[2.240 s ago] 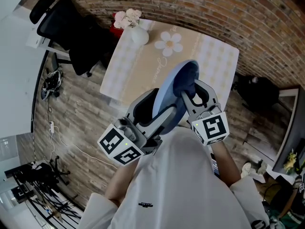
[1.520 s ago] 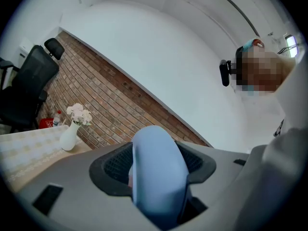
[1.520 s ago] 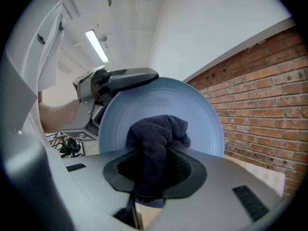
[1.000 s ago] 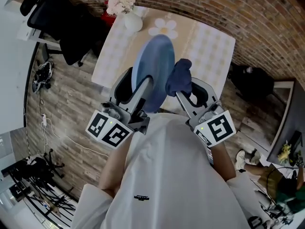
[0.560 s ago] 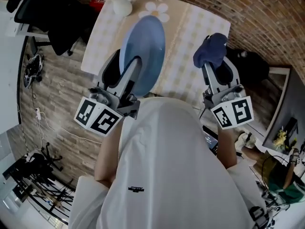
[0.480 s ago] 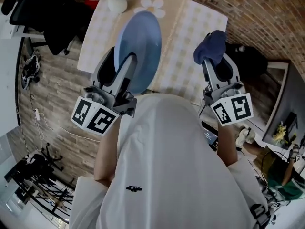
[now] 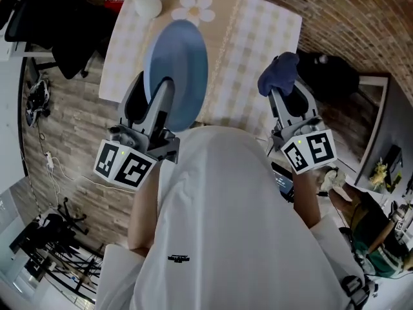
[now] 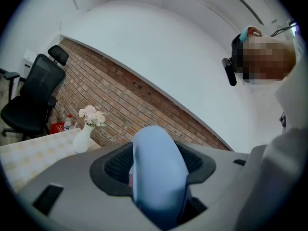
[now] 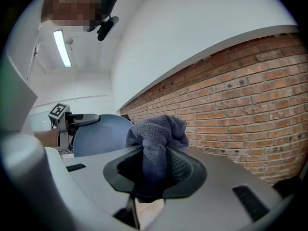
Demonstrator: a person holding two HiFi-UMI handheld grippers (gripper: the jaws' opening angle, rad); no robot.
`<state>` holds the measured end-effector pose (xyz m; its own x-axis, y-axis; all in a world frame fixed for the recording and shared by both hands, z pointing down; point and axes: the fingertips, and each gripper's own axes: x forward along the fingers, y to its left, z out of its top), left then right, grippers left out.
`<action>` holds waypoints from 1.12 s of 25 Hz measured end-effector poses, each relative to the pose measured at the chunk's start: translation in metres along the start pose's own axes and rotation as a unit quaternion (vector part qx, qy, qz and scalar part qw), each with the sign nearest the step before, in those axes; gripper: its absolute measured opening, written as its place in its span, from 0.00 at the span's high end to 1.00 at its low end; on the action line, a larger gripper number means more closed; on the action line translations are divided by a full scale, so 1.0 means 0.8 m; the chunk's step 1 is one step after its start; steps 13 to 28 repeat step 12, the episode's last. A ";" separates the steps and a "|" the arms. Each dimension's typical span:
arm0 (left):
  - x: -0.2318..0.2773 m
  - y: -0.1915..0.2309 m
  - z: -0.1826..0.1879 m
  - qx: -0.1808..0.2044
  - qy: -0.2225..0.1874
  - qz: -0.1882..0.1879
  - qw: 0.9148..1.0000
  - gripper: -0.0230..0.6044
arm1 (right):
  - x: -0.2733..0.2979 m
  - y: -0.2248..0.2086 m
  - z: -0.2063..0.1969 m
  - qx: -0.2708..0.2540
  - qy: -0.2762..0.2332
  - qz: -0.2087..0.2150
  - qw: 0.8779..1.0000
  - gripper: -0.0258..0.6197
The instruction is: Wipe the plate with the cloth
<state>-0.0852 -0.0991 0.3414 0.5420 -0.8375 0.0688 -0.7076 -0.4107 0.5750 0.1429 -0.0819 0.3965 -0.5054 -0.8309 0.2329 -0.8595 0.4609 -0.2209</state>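
**Plate and cloth held apart over the table**

The table (image 7: 258,31) shows bare checked top between and beyond both grippers, and a clear gap separates plate (image 7: 175,57) from cloth (image 7: 279,73). A vase (image 7: 147,5) stands at the far left corner; a chair (image 7: 77,37) sits off the left edge. The left gripper (image 7: 163,90) is clamped on the plate's rim, with the plate up on edge. The right gripper (image 7: 280,92) pinches the bunched cloth.

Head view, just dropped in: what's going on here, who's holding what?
A person holds a gripper in each hand above the checked table. The left gripper is shut on the round light-blue plate, held up on edge. The right gripper is shut on the bunched dark-blue cloth. Cloth and plate are apart, so no wiping is happening at this moment.
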 end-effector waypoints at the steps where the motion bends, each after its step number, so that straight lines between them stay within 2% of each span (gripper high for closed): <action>1: 0.000 -0.001 -0.001 0.000 0.001 -0.001 1.000 0.53 | 0.000 0.001 0.000 0.000 0.000 0.000 1.000 0.77; 28: -0.005 -0.013 0.003 0.002 0.006 -0.011 1.000 0.53 | 0.002 0.017 0.006 0.005 -0.003 -0.005 1.000 0.77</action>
